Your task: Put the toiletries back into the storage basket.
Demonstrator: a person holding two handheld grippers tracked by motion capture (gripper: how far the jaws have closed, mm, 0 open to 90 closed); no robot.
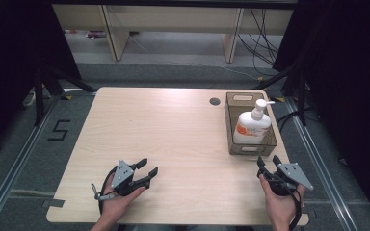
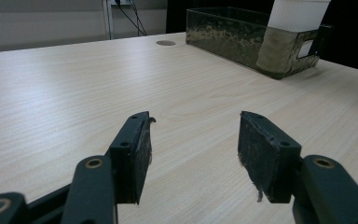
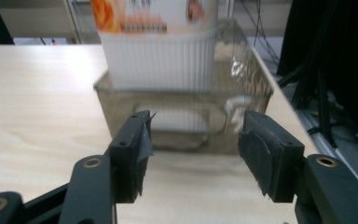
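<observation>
- On the pale wooden surface [image 1: 173, 139], far right, your smoky plastic bin [image 1: 271, 139] holds a white pump bottle [image 1: 251, 126] lying flat.
- Your left hand [image 1: 118, 202] rests at the near edge, its left gripper [image 1: 148, 167] angled toward the bin, jaws wide and holding nothing.
- Your right gripper [image 1: 267, 162] sits just before the bin, jaws spread wide, empty.
- Seen from the right gripper view, the bottle's orange label [image 3: 121, 18] shows above the bin's near wall.

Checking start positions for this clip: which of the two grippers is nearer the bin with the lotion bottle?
The right gripper, sitting just in front of the bin that holds the lotion bottle. The left gripper is across the table.
</observation>
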